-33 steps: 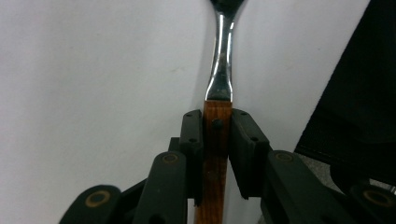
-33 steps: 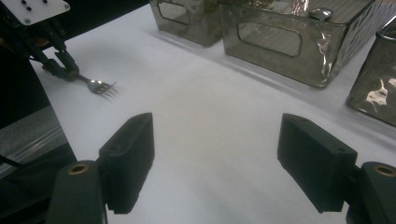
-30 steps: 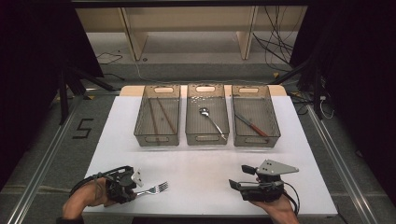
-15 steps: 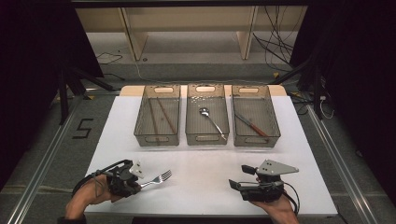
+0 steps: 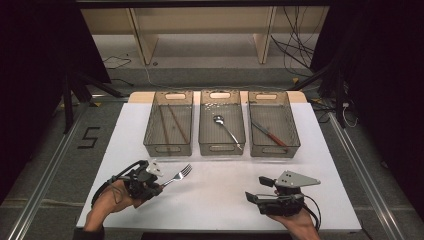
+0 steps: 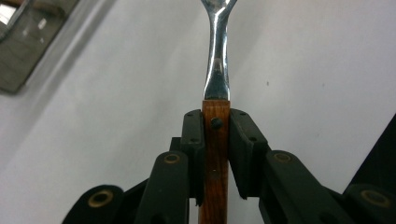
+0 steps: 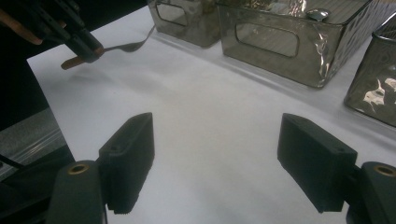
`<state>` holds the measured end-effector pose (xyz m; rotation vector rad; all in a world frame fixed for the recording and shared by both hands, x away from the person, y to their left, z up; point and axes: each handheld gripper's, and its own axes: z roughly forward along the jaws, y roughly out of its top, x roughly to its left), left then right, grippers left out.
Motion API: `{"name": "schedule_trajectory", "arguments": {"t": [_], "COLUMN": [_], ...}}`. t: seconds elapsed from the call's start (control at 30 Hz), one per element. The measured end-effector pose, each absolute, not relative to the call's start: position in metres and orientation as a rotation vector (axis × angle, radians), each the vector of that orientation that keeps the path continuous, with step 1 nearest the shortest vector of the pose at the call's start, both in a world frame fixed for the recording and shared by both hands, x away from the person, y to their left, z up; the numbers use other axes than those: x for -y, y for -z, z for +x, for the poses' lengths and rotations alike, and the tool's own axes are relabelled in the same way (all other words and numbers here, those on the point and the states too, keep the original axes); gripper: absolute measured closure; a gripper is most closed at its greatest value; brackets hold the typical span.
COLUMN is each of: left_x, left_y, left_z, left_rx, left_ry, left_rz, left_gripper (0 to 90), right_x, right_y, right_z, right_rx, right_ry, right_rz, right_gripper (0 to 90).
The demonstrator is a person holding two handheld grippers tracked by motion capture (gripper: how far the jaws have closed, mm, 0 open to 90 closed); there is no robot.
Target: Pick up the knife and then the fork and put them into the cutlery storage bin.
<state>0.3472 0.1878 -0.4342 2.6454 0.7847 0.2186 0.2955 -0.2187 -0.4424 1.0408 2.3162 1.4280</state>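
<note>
Left gripper (image 5: 159, 186), clamping the fork (image 5: 179, 175) by its wooden handle, has lifted it off the table (image 5: 220, 200) (sorting under way); right gripper (image 7: 217, 161) gapes empty.

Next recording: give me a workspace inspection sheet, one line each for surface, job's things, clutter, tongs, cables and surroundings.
Surface: white table, bare in the middle.
Job's things: fork with wooden handle, clamped at the handle, tines toward the bins.
Clutter: three clear bins; left bin holds chopsticks, middle bin a spoon, right bin a knife.
Tongs: left tongs shut on the fork; right tongs open, nothing between them.
Cables: black cable trails from the right tongs; loose wires on the floor behind.
Surroundings: wooden shelving behind, dark curtains at both sides.
</note>
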Motion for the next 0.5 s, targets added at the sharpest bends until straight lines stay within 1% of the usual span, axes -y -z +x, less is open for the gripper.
{"name": "schedule_trajectory", "arguments": {"t": [0.13,0.2,0.5], "left_x": [-0.179,-0.17,-0.144], "left_y": [0.427,0.421,0.406], "left_z": [0.355,0.362,0.385], "left_rx": [-0.811,-0.826,-0.824], "left_ry": [-0.244,-0.254,-0.234], "left_rz": [2.586,2.53,2.425], "left_gripper": [76.4,76.3,76.3], "right_x": [0.219,0.219,0.22], "right_y": [0.443,0.443,0.443], "right_z": [0.296,0.296,0.296], "right_rx": [-2.314,-2.314,-2.307], "right_ry": [-1.428,-1.428,-1.433], "right_rz": [1.046,1.05,1.049], "right_gripper": [28.1,28.1,28.1]}}
